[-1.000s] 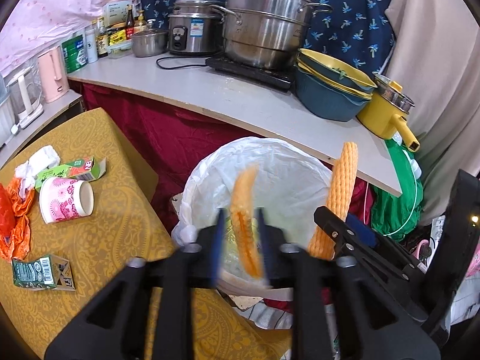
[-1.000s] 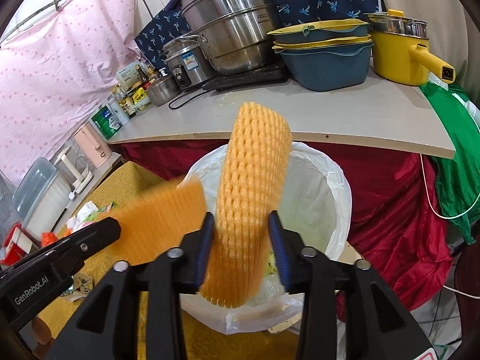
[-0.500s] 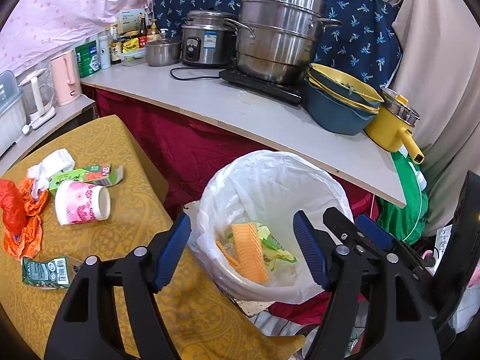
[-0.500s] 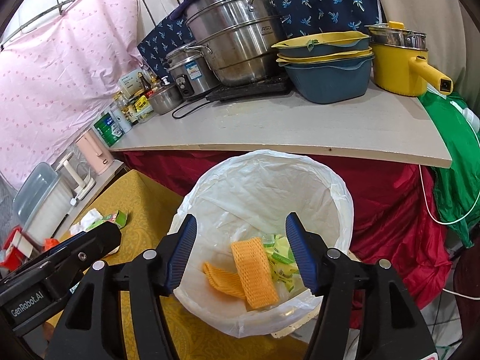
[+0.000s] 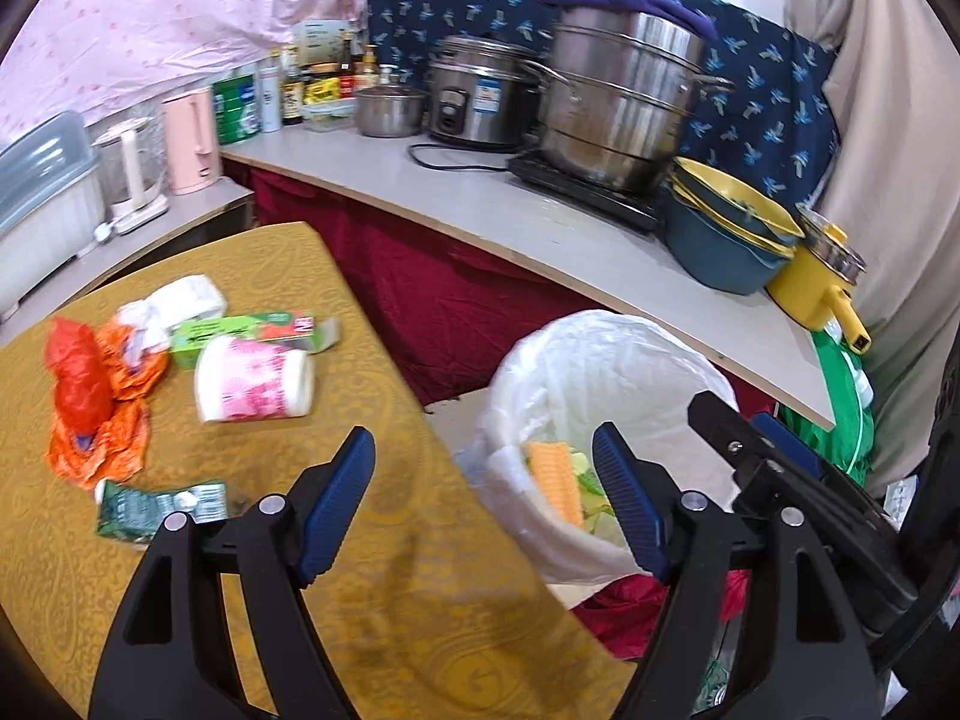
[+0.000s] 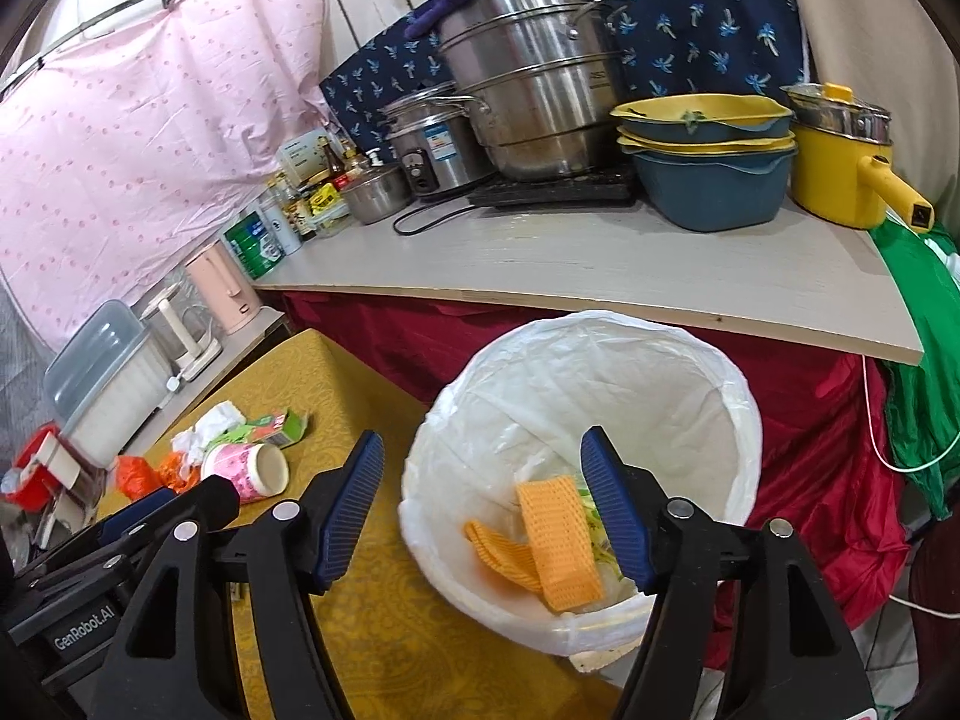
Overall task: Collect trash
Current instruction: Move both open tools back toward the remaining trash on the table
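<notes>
Both the left gripper (image 5: 483,501) and right gripper (image 6: 482,501) have just been spreading, jaws released and empty; two orange foam nets (image 6: 555,543) lie in the white-lined round bin (image 6: 735,396)

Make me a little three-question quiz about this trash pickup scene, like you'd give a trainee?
1. True or false: the left gripper is clamped on a piece of trash.
2. Where do the two orange foam nets lie? A) on the yellow tablecloth B) in the white-lined trash bin C) on the counter
3. Name the toppled item with pink flowers on the table.

Key
1. False: both it and the right gripper stand open with nothing between the pads.
2. B
3. The paper cup, on its side beside the green carton and the orange wrapper.
</notes>
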Demonstrator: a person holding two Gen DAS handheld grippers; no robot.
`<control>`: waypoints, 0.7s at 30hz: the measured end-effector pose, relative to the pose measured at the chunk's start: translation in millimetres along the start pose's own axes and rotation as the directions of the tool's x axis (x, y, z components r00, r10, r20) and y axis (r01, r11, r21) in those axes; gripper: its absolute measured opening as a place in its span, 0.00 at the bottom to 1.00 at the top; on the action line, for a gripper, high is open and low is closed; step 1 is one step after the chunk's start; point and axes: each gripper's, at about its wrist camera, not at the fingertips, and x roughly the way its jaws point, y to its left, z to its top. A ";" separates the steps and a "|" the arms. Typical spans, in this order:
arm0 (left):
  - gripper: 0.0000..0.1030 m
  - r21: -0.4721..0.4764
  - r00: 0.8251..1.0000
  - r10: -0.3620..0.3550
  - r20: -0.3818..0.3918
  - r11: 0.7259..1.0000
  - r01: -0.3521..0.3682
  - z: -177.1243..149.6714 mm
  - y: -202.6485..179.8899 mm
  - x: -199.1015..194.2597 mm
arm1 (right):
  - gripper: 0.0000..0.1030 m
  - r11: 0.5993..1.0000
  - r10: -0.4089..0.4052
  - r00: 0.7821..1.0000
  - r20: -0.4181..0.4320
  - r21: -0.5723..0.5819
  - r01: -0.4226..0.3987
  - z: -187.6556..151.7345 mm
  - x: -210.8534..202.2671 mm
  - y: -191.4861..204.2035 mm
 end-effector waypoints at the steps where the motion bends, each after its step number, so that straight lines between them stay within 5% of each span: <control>1: 0.72 -0.011 1.000 0.009 0.005 1.000 -0.009 -0.7 6.8 -2.9 | 0.68 1.000 0.005 1.000 0.000 -0.007 -0.005 -0.9 -0.6 5.6; 12: 0.83 -0.132 0.991 0.127 0.040 0.984 -0.121 -10.4 89.0 -35.5 | 0.78 0.993 0.067 0.996 -0.052 -0.094 -0.072 -20.4 9.6 75.2; 21: 0.87 -0.250 0.972 0.233 0.020 0.943 -0.220 -22.1 170.7 -52.1 | 0.81 0.983 0.105 0.985 -0.136 -0.135 -0.123 -38.9 34.4 131.6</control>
